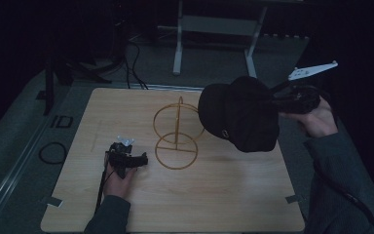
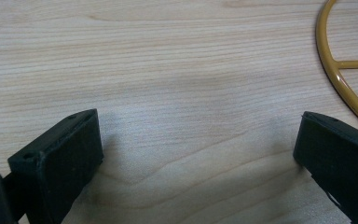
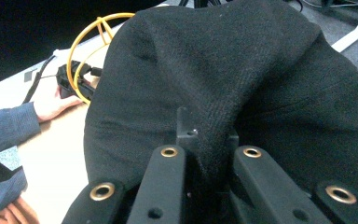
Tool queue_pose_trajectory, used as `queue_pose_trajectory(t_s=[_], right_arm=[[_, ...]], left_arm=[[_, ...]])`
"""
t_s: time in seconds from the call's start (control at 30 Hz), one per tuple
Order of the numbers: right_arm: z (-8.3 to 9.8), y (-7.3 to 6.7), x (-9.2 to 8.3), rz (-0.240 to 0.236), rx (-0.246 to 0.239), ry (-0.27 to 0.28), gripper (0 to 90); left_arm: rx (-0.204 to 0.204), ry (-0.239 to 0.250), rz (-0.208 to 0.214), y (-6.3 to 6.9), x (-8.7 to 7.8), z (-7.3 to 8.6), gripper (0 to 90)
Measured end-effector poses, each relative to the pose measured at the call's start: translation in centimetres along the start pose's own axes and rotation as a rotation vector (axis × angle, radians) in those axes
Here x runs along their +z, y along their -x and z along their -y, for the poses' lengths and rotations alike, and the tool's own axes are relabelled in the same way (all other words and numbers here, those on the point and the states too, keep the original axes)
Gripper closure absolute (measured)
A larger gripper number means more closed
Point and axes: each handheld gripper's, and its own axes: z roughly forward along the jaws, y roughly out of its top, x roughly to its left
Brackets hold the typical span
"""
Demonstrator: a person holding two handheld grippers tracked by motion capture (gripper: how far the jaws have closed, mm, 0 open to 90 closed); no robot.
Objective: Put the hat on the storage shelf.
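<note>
Worktop (image 1: 233, 195): pale wood board, dim room around it. On it, near the middle, a gold wire stand (image 1: 176, 134), two hoops on an upright post, base ring flat on the wood. The black cap (image 1: 241, 114) hangs in the air above the worktop's right half, just right of the stand and apart from it. My right claw (image 1: 274, 101) is pinched tight on a fold of the cap's cloth (image 3: 205, 140). I read the cap as light, soft and floppy: woollen-looking crown that sags and bunches, nothing fragile, not slippery. Best hold, I judge, is the rim or the stiffer brim, since a crown pinch lets it droop. My left claw (image 1: 141, 159) rests low on the worktop left of the stand, jaws spread wide, nothing between them.
</note>
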Motion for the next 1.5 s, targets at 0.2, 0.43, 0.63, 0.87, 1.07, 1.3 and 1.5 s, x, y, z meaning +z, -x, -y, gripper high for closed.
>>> queue_pose_trajectory(t_s=[0.2,0.43,0.63,0.87,1.07,1.3,1.5], right_arm=[[-0.8,-0.3,0.3,-0.009,-0.010,0.004,86.1],[-2.3,-1.1,1.2,-0.021,-0.034,0.003,86.1],[-3.3,-1.6,2.1,-0.028,-0.046,0.003,86.1],[-4.4,-2.2,2.8,-0.049,-0.061,0.015,86.1],[-6.1,-3.3,3.6,-0.059,-0.086,0.013,86.1],[-7.6,-4.3,4.6,-0.059,-0.109,0.002,86.0],[-8.6,-5.1,5.3,-0.062,-0.121,0.007,86.0]], left_arm=[[0.000,0.000,0.000,0.0,0.0,0.0,0.7],[0.000,0.000,0.000,0.0,0.0,0.0,0.7],[0.000,0.000,0.000,0.0,0.0,0.0,0.7],[0.000,0.000,0.000,0.0,0.0,0.0,0.7],[0.002,-0.001,0.000,0.0,0.0,0.0,0.7],[0.003,-0.002,0.001,0.0,0.0,0.0,0.7],[0.002,-0.001,0.001,0.0,0.0,-0.1,0.7]])
